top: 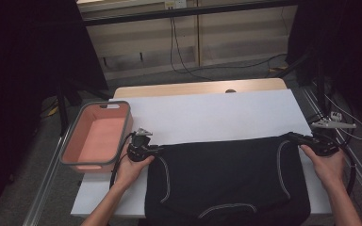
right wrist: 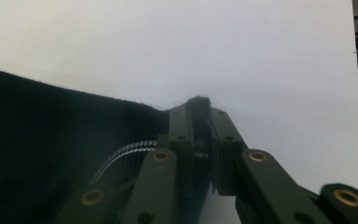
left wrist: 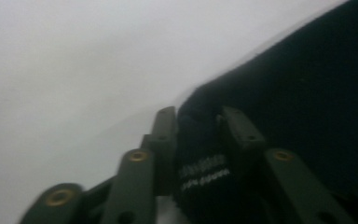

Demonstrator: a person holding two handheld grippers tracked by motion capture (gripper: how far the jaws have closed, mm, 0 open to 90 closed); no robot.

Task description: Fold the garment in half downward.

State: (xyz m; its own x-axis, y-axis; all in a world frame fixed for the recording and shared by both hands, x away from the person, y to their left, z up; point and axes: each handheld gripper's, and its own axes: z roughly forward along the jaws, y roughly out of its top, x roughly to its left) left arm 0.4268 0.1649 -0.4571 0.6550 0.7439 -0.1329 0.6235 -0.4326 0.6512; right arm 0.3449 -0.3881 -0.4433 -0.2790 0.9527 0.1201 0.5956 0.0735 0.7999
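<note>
Nearest the desk's (top: pixel 207 113) front edge, one black garment (top: pixel 226 179) lies spread flat on its white cover, a hand at each upper corner. Two hand-held grippers work it: the left hand-held gripper (top: pixel 156 151) has its jaws pinched on the garment's left corner, and the right hand-held gripper (top: pixel 294 137) is clamped on the right corner. Farther left, one pink bin (top: pixel 78 162) with a grey rim stands open.
</note>
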